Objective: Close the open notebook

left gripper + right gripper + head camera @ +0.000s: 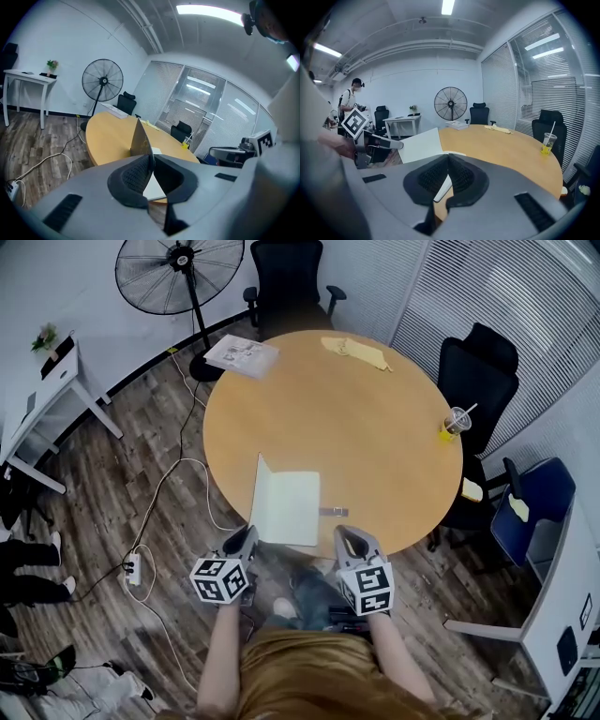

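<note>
The notebook (291,507) lies near the front edge of the round wooden table (375,427), its white page flat. Its left cover (260,491) stands nearly upright. My left gripper (246,538) is at the cover's near edge. In the left gripper view the cover (139,140) runs straight into the jaws of the left gripper (151,161), which are closed on its edge, with the white page (154,190) below. My right gripper (349,542) hovers at the table edge to the right of the notebook. It (448,161) is shut and empty, with the raised cover (419,145) to its left.
A small grey object (333,512) lies beside the notebook. Farther off are a drink cup with a straw (456,421), a stack of papers (242,355) and a yellow item (356,352). Black chairs (478,381) ring the table. A fan (178,273) and a floor cable (133,568) are on the left.
</note>
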{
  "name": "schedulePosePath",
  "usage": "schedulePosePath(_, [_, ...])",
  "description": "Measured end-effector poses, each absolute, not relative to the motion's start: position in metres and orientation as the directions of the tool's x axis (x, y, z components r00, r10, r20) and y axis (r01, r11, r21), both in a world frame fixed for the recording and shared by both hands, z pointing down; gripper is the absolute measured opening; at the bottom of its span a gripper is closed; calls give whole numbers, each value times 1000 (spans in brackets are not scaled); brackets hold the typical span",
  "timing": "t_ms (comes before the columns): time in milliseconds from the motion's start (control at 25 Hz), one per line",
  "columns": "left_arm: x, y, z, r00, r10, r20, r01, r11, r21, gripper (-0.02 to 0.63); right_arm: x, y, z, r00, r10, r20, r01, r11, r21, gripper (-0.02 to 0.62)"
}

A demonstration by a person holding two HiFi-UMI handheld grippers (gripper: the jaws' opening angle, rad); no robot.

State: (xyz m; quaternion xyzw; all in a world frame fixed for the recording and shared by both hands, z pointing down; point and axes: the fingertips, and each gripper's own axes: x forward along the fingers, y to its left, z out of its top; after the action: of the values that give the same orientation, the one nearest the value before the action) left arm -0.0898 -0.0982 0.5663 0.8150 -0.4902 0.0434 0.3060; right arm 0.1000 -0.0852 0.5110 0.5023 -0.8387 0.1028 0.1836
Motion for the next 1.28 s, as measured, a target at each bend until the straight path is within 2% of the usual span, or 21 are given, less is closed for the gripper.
schedulePosePath(800, [-53,-95,562,580,-707,404,-810,-448,379,63,106,-85,511,-425,-805,415,-882,471,11,12])
schedulePosePath(1280, [-41,-92,563,598,-693,404,-798,-466,382,75,113,-79,514,-411,-811,416,-891,455,5,12])
